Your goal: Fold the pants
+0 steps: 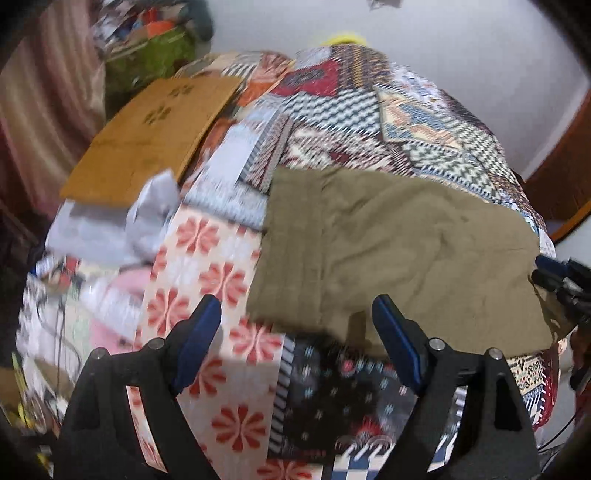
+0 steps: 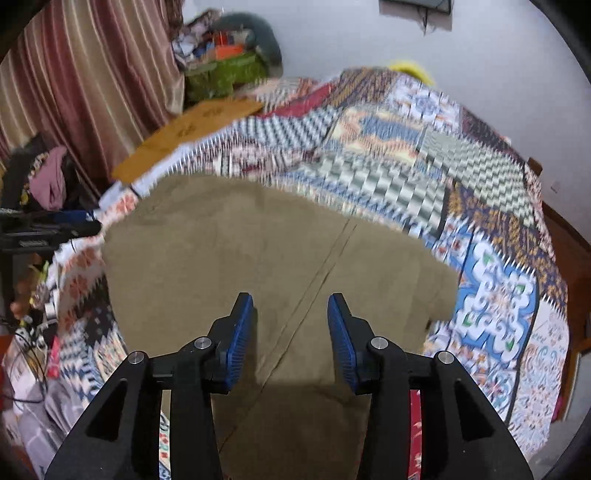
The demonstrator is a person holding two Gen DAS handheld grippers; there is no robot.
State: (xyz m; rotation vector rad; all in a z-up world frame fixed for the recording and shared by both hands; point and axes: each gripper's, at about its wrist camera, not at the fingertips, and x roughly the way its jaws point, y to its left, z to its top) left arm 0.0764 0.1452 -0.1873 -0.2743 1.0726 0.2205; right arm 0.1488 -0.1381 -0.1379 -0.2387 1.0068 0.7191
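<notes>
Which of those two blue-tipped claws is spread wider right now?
The left gripper: its jaws stand far apart above the patterned bedspread beside the olive pants. The right gripper is open too, but narrower, hovering over the pants' seam.

Both views are motion-blurred; the bedspread pattern smears into streaks. The pants run under the right gripper and off the lower frame edge, near end unseen. In the left wrist view, the right gripper is cut by the right edge; its jaws cannot be read there. Clutter by the wall is unidentifiable.
</notes>
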